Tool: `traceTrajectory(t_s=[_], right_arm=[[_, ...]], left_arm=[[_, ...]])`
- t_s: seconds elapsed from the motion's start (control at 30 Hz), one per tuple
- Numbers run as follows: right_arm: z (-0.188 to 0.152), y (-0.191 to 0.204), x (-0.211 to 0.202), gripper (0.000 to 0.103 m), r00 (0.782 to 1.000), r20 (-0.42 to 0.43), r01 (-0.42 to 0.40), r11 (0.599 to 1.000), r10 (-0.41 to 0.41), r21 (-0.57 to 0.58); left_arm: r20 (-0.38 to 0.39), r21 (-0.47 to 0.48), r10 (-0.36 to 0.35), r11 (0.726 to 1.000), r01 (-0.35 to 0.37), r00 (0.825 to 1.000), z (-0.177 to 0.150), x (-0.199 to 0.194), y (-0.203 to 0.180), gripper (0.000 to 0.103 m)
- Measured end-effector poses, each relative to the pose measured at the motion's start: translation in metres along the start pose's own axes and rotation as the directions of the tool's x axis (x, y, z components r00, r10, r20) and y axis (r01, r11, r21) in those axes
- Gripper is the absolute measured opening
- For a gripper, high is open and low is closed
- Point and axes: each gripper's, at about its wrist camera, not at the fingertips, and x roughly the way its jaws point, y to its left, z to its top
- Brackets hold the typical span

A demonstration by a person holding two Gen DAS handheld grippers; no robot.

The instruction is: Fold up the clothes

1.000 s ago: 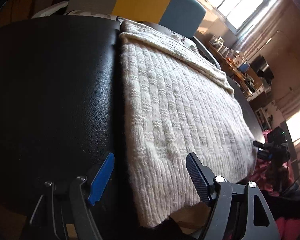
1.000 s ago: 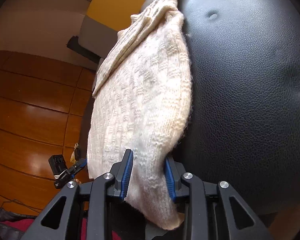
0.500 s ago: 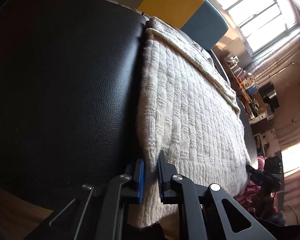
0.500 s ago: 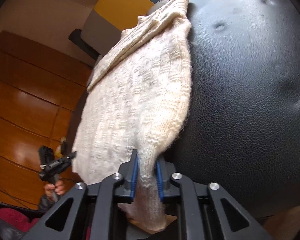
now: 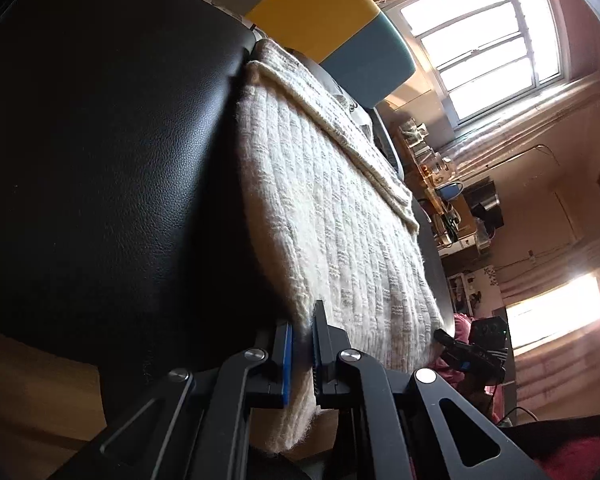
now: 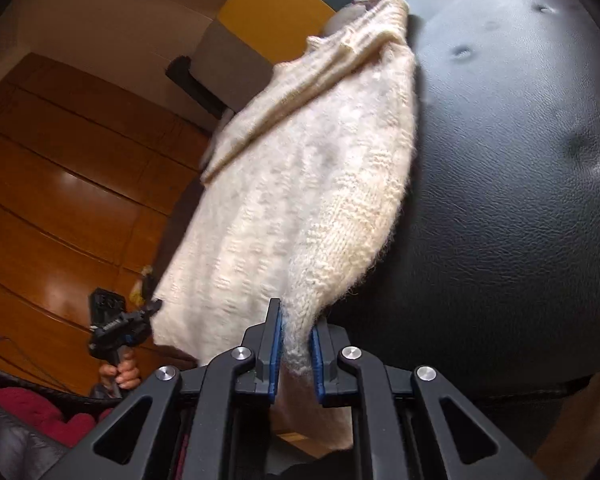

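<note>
A cream knitted sweater [image 5: 340,216] lies along a black leather cushion [image 5: 112,152], with a folded band along its far side. My left gripper [image 5: 303,322] is shut on the sweater's near left corner, its near edge pinched between the blue pad and the black pad. In the right wrist view the same sweater [image 6: 300,184] rises off the black leather [image 6: 500,184]. My right gripper [image 6: 295,324] is shut on its near right corner. Each gripper shows in the other's view: the right one [image 5: 472,354] and the left one [image 6: 116,324], held by a hand.
A yellow, grey and teal cushion [image 5: 328,12] stands beyond the leather seat. Bright windows [image 5: 488,40] and a cluttered desk [image 5: 448,204] fill the room to the right. Polished wooden floor [image 6: 60,184] lies on the left of the right wrist view. Dark red fabric [image 6: 28,404] lies near the hand.
My left gripper went from open to shut on the sweater's corner. The right gripper's jaws tightened on the other corner, and both corners have lifted off the leather.
</note>
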Motion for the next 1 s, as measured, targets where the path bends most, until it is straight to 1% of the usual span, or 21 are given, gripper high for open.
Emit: traceTrajectory(t_s=[0.07,0.13,0.23,0.3,0.37,0.43,0.5,0.6,0.67,0.77,0.83,0.87,0.93,0.97,1.0], right_arm=[[0.006,0.004,0.002,0.011,0.999,0.02,-0.048,0.999,0.047,0.009],[0.014,0.005,0.003,0.011,0.996,0.033,-0.083,0.996,0.082,0.015],[0.029,0.009,0.004,0.011,0.983,0.086,-0.164,0.986,0.161,0.025],[0.044,0.014,0.007,0.011,0.977,0.11,-0.188,0.982,0.185,0.015],[0.064,0.022,0.012,0.011,0.969,0.136,-0.211,0.977,0.209,0.006],[0.087,0.024,0.012,0.011,0.952,0.18,-0.253,0.967,0.248,0.006],[0.115,0.026,0.016,0.011,0.944,0.217,-0.256,0.967,0.249,0.001],[0.161,0.025,0.022,0.011,0.937,0.266,-0.24,0.971,0.228,0.011],[0.192,0.008,0.032,0.011,0.942,0.286,-0.202,0.977,0.174,0.071],[0.239,-0.019,0.048,0.011,0.947,0.309,-0.143,0.976,0.086,0.167],[0.255,-0.042,0.061,0.011,0.957,0.29,-0.085,0.966,0.01,0.246],[0.262,-0.054,0.067,0.011,0.96,0.277,-0.054,0.957,-0.028,0.285],[0.264,-0.063,0.071,0.011,0.963,0.269,-0.065,0.946,-0.024,0.318],[0.265,-0.067,0.072,0.011,0.964,0.266,-0.073,0.94,-0.019,0.333],[0.266,-0.071,0.073,0.012,0.965,0.263,-0.081,0.934,-0.014,0.348]], left_arm=[[0.003,-0.002,-0.062,0.998,0.062,0.998,0.008,-0.001,-0.008,0.008],[0.019,0.004,-0.103,0.995,0.103,0.995,0.019,-0.001,-0.019,0.008],[0.051,0.012,-0.166,0.986,0.165,0.985,0.043,0.001,-0.034,0.008],[0.075,0.038,-0.196,0.98,0.194,0.978,0.063,0.002,-0.047,0.008],[0.103,0.061,-0.226,0.973,0.22,0.969,0.087,0.004,-0.058,0.008],[0.137,0.074,-0.256,0.966,0.248,0.957,0.114,0.006,-0.067,0.008],[0.166,0.07,-0.276,0.961,0.267,0.947,0.144,0.014,-0.073,0.008],[0.205,0.054,-0.277,0.961,0.271,0.939,0.191,0.03,-0.073,0.008],[0.225,0.036,-0.248,0.969,0.246,0.942,0.223,0.045,-0.072,0.008],[0.234,-0.018,-0.183,0.981,0.193,0.955,0.267,0.077,-0.06,0.008],[0.226,-0.082,-0.118,0.987,0.139,0.967,0.293,0.104,-0.044,0.008],[0.211,-0.121,-0.09,0.986,0.117,0.973,0.304,0.119,-0.034,0.008],[0.159,-0.183,-0.036,0.981,0.066,0.987,0.318,0.149,-0.013,0.007],[0.141,-0.211,0.007,0.977,0.023,0.99,0.321,0.161,-0.004,0.007],[0.127,-0.231,0.03,0.973,0.0,0.991,0.324,0.169,0.004,0.007]])
